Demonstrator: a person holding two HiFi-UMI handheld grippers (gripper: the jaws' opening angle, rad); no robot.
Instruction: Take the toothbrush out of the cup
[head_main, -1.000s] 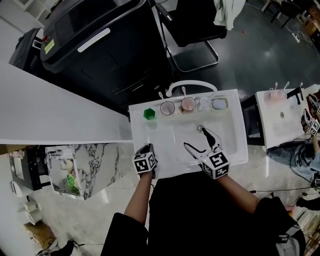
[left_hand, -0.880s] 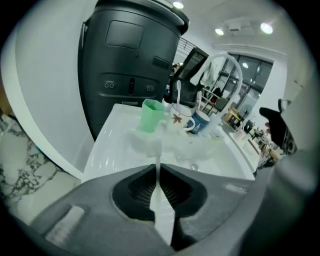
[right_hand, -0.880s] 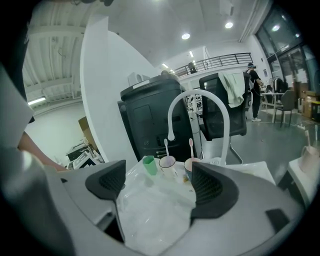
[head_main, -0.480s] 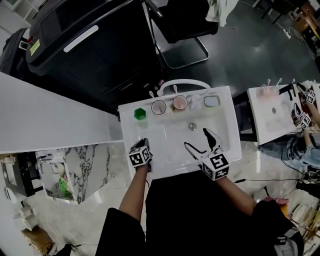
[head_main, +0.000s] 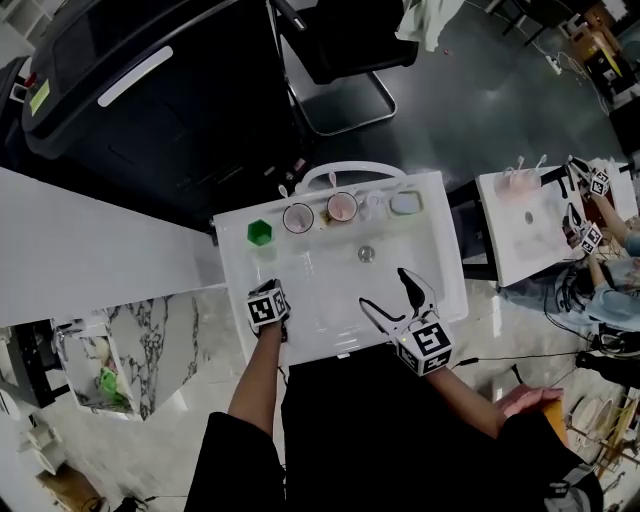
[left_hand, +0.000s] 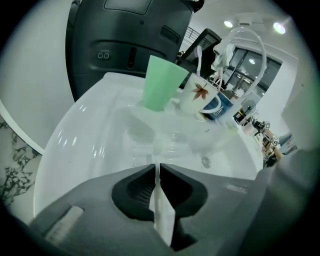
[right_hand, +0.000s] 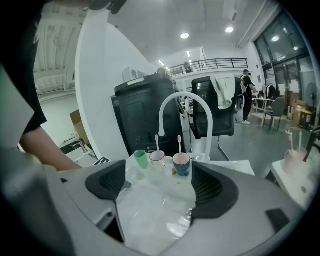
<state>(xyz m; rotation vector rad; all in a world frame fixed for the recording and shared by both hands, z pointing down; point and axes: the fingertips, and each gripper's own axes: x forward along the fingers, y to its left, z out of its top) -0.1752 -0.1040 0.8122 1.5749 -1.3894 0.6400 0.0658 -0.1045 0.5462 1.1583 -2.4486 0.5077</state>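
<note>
Head view shows a white sink (head_main: 345, 290) in the middle of the frame, and the cups stand in a row along its far rim, under the arched faucet (head_main: 350, 167). From left to right there is a green cup (head_main: 260, 233), a white cup (head_main: 298, 217) and a blue cup (head_main: 342, 206) with a pink inside. One toothbrush (right_hand: 156, 142) stands in the white cup and a second toothbrush (right_hand: 179, 144) in the blue cup. Both stay nearly upright, handle down and head up, so the long axis is vertical. Which one the task means, I cannot tell.

Left tool (head_main: 270, 298) is at the lower left edge of the sink with its jaws together and nothing between them. Right tool (head_main: 381, 285) hovers over the basin at the lower right, its jaws wide apart and empty. In the right gripper view both brushes appear straight ahead in the gap, beyond the basin and well apart from the tips. I judge the two tools about equally far from the cups, but the right one is ready: it must go forward and meet a handle above the cup rim.
</note>
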